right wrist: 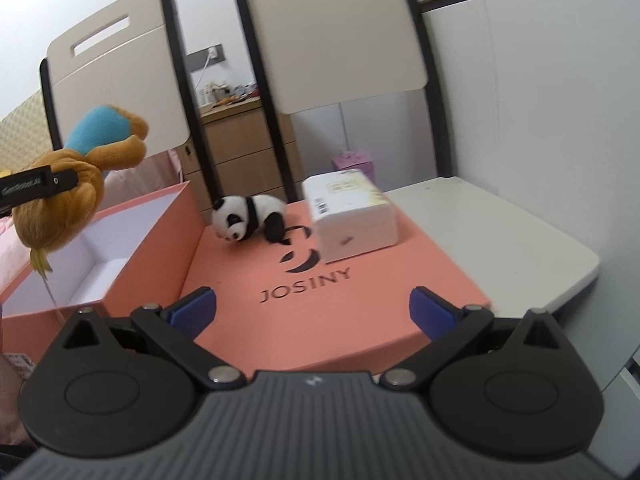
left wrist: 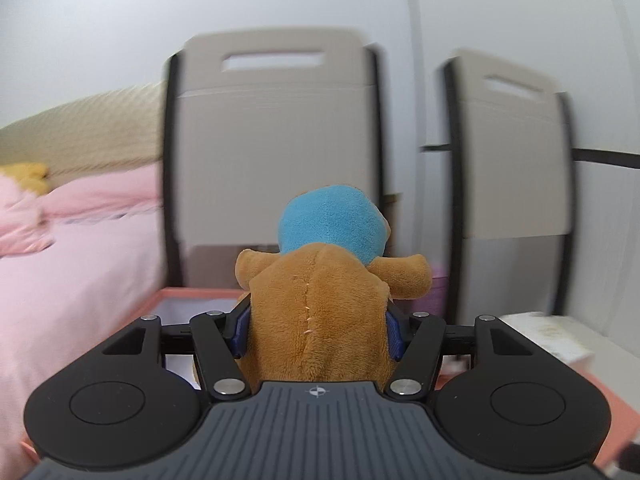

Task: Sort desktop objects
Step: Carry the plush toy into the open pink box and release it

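Brown plush toy (right wrist: 60, 196): clamped at the torso by the left gripper (left wrist: 316, 332), held above the open pink box (right wrist: 132, 232); best lowered well inside before release; right gripper (right wrist: 312, 312) spread wide, empty, facing the panda (right wrist: 250, 218).

Brown plush toy (left wrist: 316, 320): fuzzy cloth, blue fleece head, visible stitched back seam, squeezed between left tongs (left wrist: 316, 330). Right tongs (right wrist: 312, 312): matt black plastic arms, shiny metal rivets, ribbed grey body; blue pads (right wrist: 192, 310) look rubbery, matt. Panda plush (right wrist: 250, 216) at 12 o'clock: soft pile cloth. Coral lid (right wrist: 360, 300): matt card, smooth, black print. Open box (right wrist: 156, 240) at 10 o'clock: same card, white paper lining. White package (right wrist: 352, 216): slightly glossy wrap. Bench (right wrist: 500, 240): smooth matt off-white. Drawer unit (right wrist: 248, 152): wood-look finish.
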